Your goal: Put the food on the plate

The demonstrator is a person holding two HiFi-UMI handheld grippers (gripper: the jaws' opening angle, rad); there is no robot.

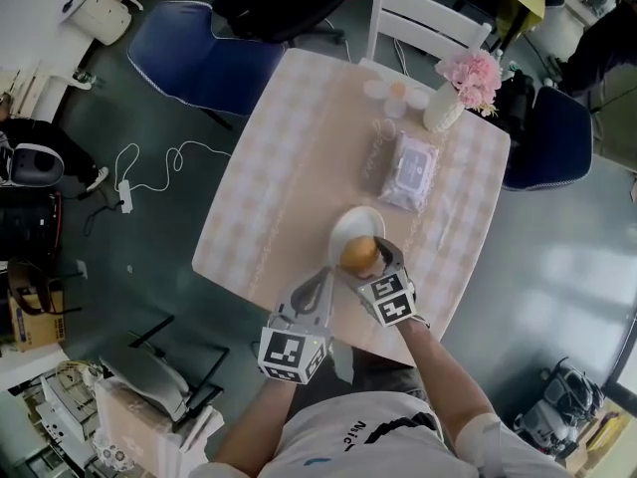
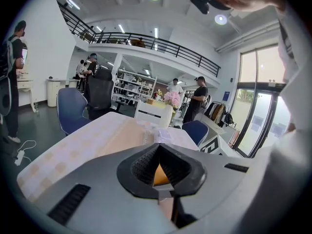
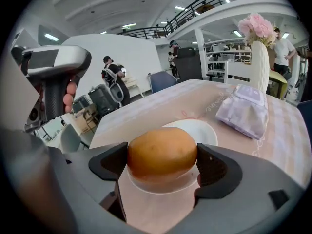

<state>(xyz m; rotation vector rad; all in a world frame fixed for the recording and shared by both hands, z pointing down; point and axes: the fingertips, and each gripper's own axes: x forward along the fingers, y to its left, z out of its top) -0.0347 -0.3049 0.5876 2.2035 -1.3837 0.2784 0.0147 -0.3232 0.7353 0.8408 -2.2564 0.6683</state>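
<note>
Gripping a round golden-brown bread roll (image 3: 162,150), the right claw (image 3: 163,165) hangs over the round white plate (image 3: 208,130). Left claw (image 2: 158,167) — closed, empty.

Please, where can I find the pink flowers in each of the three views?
Head view: pink flowers top right, at the far edge of the checked table.
Left gripper view: flowers small, near the centre.
Right gripper view: flowers top right.
Shared landmark: that table.

I am counting one bun (image 1: 359,257), one plate (image 1: 346,227), one vase (image 1: 442,111) and one packet (image 1: 409,172) on the tabletop (image 1: 289,167). I am holding two tools, the left tool (image 2: 159,165) and the right tool (image 3: 162,162).
</note>
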